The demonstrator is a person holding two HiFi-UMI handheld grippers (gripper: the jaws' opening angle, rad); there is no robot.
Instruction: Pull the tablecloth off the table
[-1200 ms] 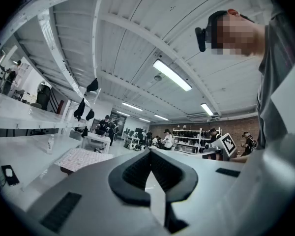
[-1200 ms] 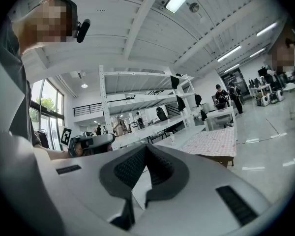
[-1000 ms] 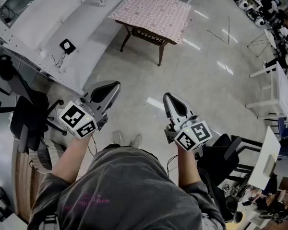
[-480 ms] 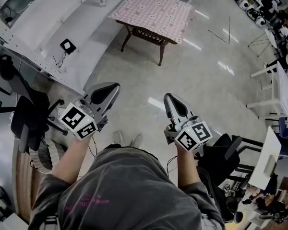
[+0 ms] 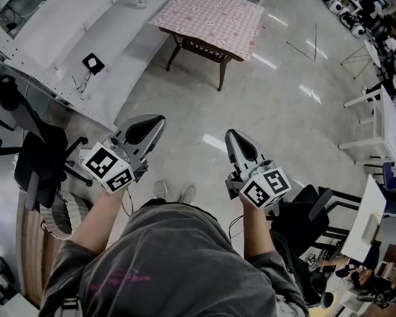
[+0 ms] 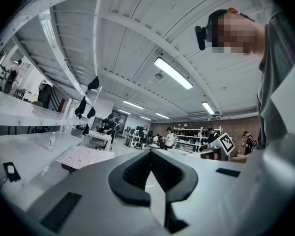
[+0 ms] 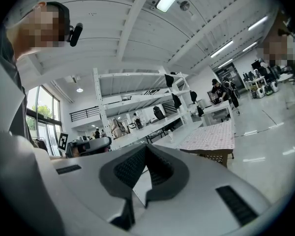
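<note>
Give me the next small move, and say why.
Probably step toward the pink patterned tablecloth on the dark-legged table: it lies well ahead across the glossy floor, and the left gripper and right gripper are shut, empty.

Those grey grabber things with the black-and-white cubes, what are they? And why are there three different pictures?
They are not a robot. A person holds one grabber in each hand: the left gripper and the right gripper. The cubes are part of them.

One picture comes from a camera on the person's head, looking down. The other two come from cameras riding on each gripper, looking along its jaws. Both pairs of jaws are shut and hold nothing.

Across the shiny floor stands a small table with a pink patterned tablecloth spread over it. The grippers are not touching it yet.
</note>
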